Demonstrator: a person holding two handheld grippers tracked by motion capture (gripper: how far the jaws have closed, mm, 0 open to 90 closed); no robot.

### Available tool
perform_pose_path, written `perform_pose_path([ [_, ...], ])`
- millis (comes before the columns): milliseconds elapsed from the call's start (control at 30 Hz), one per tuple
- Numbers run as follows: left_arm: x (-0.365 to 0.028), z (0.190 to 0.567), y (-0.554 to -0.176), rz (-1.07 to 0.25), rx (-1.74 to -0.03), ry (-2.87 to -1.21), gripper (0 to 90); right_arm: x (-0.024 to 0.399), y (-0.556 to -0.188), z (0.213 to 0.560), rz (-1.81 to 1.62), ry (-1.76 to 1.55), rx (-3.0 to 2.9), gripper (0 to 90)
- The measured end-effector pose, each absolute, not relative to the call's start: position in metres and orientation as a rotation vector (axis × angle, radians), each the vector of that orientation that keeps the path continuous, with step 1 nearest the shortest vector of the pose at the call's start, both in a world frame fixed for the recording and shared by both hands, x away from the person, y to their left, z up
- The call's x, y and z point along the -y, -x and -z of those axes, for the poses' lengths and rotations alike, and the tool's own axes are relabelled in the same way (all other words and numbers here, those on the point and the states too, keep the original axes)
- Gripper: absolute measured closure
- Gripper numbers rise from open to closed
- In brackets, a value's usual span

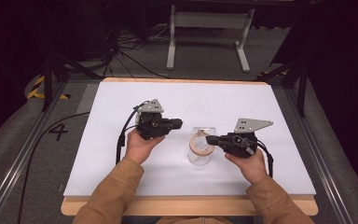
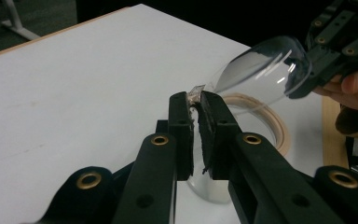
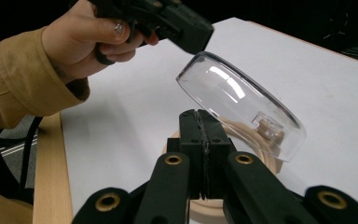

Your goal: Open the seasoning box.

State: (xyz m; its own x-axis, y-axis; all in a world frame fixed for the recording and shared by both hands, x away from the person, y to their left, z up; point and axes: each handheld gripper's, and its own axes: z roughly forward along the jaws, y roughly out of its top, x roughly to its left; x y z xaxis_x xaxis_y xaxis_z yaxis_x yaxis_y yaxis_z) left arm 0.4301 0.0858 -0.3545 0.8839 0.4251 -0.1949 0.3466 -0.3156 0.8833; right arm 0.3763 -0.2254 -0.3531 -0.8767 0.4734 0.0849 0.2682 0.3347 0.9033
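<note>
Clear dome-shaped plastic lid hangs tilted in the air directly over its jar, near the middle of the white table top and slightly toward the near edge. The clear round jar stands upright on the table. A pale wooden ring runs around its open mouth.

Left gripper, held in the person's left hand, reaches in from the left edge's side. In the left gripper view its jaws are clenched on a small clear tab at the lid's rim, with the wooden ring lying below and beyond them.

Right gripper, held in the right hand, reaches in from the right edge's side, and its tips meet the opposite side of the lid. In the right gripper view its two black jaws are pressed flat together just under the lid's lower rim. Whether that rim is pinched between them cannot be made out.

The same view shows the left gripper touching the lid's raised edge. A tan sleeve covers the wrist behind it. A small knob-like shape shows through the lid's clear wall, and the wooden ring lies beneath the lid.
</note>
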Motion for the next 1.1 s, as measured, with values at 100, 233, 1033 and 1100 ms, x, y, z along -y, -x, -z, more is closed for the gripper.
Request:
perform_pose_path([
  [100, -0.093, 0.355, -0.427, -0.1, -0.587, -1.927, 83.3, 0.226, -0.38, 0.352, -1.578, -0.674, -2.394, 89.5],
  [233, -0.102, 0.356, -0.424, -0.101, -0.613, -1.92, 83.3, 0.228, -0.387, 0.35, -1.608, -0.683, -2.372, 89.5],
  [1033, -0.12, 0.366, -0.421, -0.095, -0.667, -1.956, 82.4, 0.235, -0.41, 0.354, -1.591, -0.836, -2.302, 89.4],
  [1100, -0.12, 0.365, -0.421, -0.092, -0.665, -1.96, 81.9, 0.235, -0.409, 0.353, -1.594, -0.82, -2.307, 89.3],
])
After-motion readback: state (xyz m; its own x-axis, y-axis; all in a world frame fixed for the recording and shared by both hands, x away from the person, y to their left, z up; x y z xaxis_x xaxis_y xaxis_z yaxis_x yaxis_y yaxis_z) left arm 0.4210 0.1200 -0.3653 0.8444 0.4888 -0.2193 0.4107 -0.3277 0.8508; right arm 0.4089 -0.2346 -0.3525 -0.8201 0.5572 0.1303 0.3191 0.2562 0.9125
